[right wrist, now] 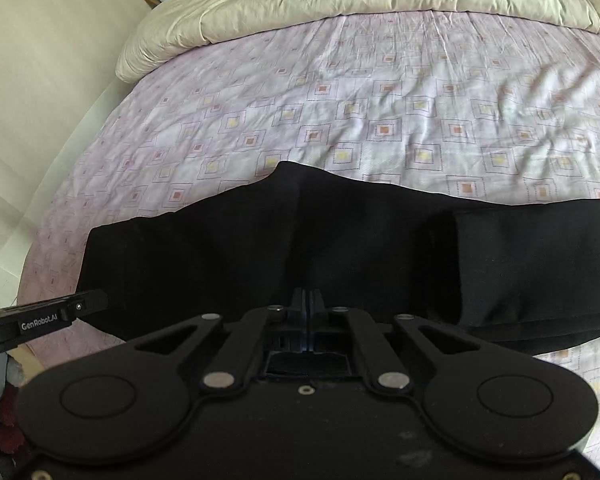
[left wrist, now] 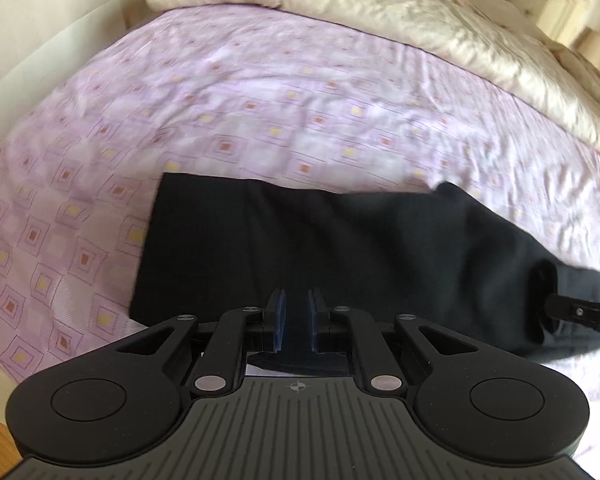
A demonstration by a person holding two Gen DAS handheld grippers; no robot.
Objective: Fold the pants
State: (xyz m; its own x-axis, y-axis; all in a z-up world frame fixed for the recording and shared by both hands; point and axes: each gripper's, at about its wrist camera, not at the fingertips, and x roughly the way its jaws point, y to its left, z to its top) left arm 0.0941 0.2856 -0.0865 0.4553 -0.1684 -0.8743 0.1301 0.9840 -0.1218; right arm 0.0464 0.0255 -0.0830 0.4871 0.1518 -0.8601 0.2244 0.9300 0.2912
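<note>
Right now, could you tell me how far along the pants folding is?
Done: the black pants lie as a long band on the bed sheet, one end already doubled over. In hand: the right tongs are shut at the near edge; the left tongs are slightly open. Left: the remaining folds.

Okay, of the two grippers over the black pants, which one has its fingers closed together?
The right gripper: its fingers are pressed together over the pants. The left gripper shows a clear gap between its fingers.
</note>
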